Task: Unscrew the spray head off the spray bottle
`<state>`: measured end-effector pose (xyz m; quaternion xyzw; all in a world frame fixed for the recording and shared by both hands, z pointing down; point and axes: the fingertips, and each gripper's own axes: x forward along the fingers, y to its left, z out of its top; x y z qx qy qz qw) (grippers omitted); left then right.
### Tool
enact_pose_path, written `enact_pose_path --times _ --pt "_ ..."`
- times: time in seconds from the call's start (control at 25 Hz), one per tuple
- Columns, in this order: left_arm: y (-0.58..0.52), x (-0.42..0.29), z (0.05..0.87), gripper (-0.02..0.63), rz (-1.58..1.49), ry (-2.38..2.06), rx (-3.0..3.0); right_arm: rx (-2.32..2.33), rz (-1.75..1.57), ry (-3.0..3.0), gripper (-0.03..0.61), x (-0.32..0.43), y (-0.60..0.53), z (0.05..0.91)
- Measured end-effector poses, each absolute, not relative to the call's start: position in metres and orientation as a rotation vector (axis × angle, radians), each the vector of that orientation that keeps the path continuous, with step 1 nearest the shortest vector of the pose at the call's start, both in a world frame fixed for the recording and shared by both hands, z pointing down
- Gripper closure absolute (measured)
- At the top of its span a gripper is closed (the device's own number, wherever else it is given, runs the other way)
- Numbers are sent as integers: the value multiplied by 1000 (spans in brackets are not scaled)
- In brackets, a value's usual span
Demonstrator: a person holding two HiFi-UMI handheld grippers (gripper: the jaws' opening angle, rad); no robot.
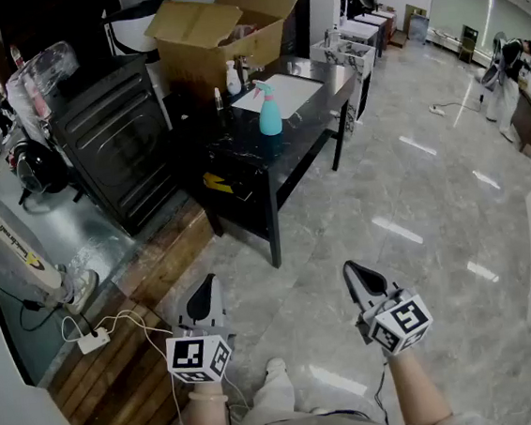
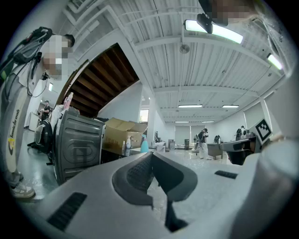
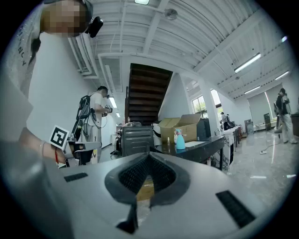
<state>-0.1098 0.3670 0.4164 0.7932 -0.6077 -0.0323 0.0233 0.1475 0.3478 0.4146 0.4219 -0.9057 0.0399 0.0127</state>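
A teal spray bottle (image 1: 269, 114) with a light spray head stands upright on a black table (image 1: 242, 167), far ahead of me. The bottle (image 2: 144, 145) looks tiny in the left gripper view and the bottle (image 3: 180, 140) shows small on the table in the right gripper view. My left gripper (image 1: 204, 294) is held low over the floor, shut and empty. My right gripper (image 1: 355, 274) hangs beside it, also shut with nothing between its jaws. Both are well short of the table.
On the table also stand a white pump bottle (image 1: 233, 78), a small bottle (image 1: 218, 97), a white sheet (image 1: 281, 94) and a large open cardboard box (image 1: 218, 32). A dark metal cabinet (image 1: 112, 143) stands left of it. A power strip with white cable (image 1: 95, 340) lies on wooden flooring. People stand far off.
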Motion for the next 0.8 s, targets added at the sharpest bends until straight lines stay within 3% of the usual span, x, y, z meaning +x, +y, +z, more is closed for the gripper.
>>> enact_pose_path --times 0.8 --pt "211 -133 442 609 -70 -1686 2542 1443 188 -2763 574 111 219 442"
